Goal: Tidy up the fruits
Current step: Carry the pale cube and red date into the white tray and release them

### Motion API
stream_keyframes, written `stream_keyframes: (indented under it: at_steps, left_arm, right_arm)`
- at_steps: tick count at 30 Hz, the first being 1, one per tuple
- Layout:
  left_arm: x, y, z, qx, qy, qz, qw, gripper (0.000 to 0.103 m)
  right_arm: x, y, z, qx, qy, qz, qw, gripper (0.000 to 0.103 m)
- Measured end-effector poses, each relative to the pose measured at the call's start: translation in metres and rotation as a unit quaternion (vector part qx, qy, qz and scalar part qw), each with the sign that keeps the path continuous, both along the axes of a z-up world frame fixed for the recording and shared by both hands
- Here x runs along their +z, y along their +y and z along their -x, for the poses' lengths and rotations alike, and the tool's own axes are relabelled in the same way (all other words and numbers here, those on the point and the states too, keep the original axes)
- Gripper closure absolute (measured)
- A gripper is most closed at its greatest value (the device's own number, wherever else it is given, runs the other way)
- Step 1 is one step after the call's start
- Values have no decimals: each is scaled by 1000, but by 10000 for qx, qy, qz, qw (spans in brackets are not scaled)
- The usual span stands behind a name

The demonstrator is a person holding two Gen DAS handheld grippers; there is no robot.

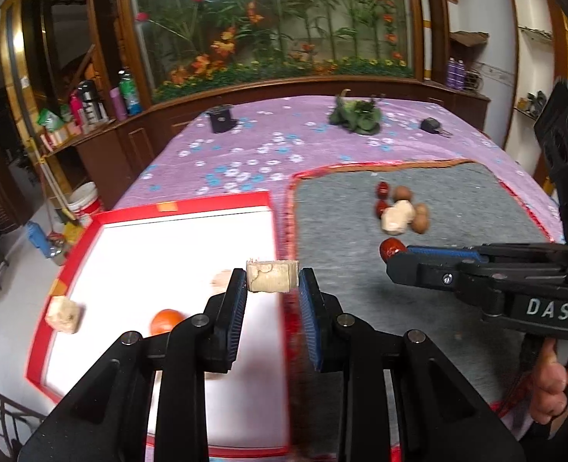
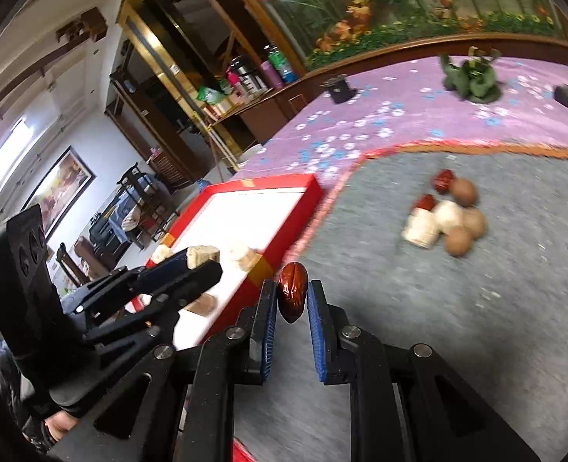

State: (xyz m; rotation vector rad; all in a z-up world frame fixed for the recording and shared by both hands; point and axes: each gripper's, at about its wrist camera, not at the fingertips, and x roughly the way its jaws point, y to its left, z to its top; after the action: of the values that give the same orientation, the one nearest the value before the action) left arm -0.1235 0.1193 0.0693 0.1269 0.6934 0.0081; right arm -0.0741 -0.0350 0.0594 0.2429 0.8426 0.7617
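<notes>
The left gripper (image 1: 272, 281) has its jaws closed on a pale sugarcane chunk (image 1: 271, 275) above the red tray's (image 1: 191, 202) right edge; the right gripper (image 2: 292, 300) pinches a red date (image 2: 292, 292) over the grey mat (image 2: 476, 308). Carry each fully inside the tray rim before lowering and letting go, beside matching pieces

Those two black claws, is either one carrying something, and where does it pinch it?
Left gripper pinches a pale chunk by its two ends. Right gripper squeezes a red date across its sides.
</notes>
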Motion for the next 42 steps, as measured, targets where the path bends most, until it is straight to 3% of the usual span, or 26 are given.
stream_keyframes:
  at_steps: [9,17,42]
  left_arm:
    - [-5,39,4,404,-93,50,9991,78]
    - [-9,69,7,715,-132,36,9973,78]
    - [-24,96,-7,1070,111,-113,9941,78]
  right_arm:
    - [9,53,2,254,-104,45,9996,87]
    - [-1,88,-3,352,9,219,9991,87]
    - [-12,122,-10,395,86,455,9981,83]
